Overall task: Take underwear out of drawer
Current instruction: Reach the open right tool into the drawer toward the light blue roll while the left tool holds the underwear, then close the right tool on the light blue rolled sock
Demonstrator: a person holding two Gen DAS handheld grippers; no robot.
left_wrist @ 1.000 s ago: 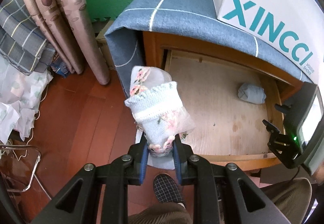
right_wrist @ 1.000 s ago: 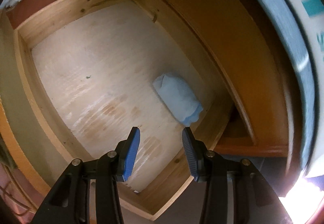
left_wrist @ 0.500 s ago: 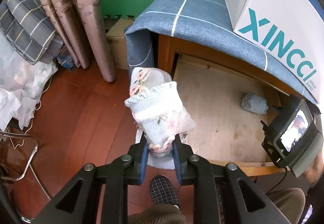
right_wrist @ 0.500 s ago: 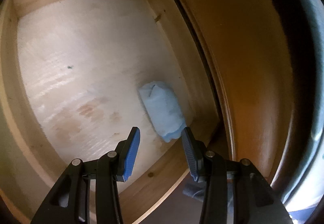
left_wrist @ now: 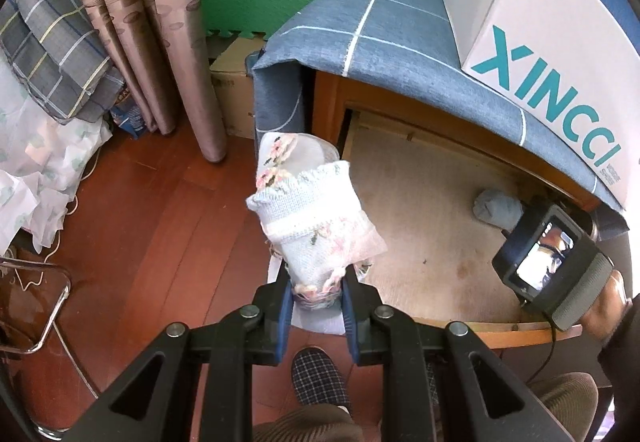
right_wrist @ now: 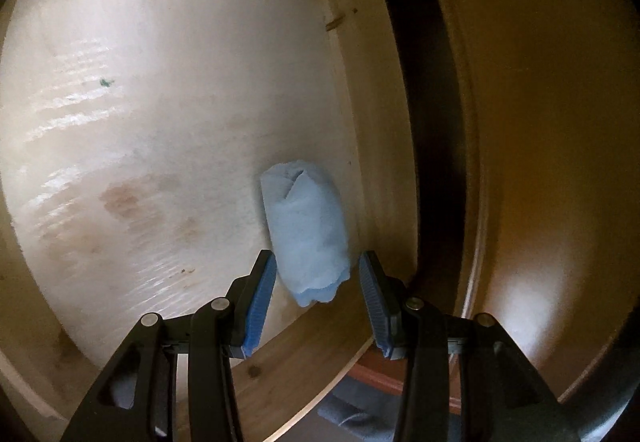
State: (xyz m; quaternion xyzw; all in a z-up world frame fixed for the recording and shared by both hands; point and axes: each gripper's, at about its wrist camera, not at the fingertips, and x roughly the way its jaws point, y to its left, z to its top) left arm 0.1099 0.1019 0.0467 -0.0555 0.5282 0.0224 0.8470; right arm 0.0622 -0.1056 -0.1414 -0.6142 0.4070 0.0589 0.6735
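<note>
inside the pulled-out pale wooden drawer [right_wrist: 168, 90] a rolled light-blue cloth bundle [right_wrist: 306, 234], taken to be underwear, is seen lying on the drawer floor, close against the drawer's right wall and towards its near corner. the right claw [right_wrist: 318, 298] is held spread, its blue pads [right_wrist: 262, 294] flanking the near end of the bundle without pressing on it; whether the pads have reached the level of the cloth is hard to judge through the dim, warped view. the bundle's long axis is seen running away from the right claw, roughly along the line the claw points, so the pads are set across the short width of the roll. the right claw is judged much the nearer of the two to the bundle.

the left claw [left_wrist: 316, 306] is closed on a folded white knitted garment with pink floral embroidery [left_wrist: 312, 226], which is held upright outside the drawer, over its left front corner and the reddish wooden floor [left_wrist: 132, 226]. from there the bundle [left_wrist: 496, 208] is seen far off at the drawer's right side, with the right-hand device [left_wrist: 548, 262] just beside it.
</note>
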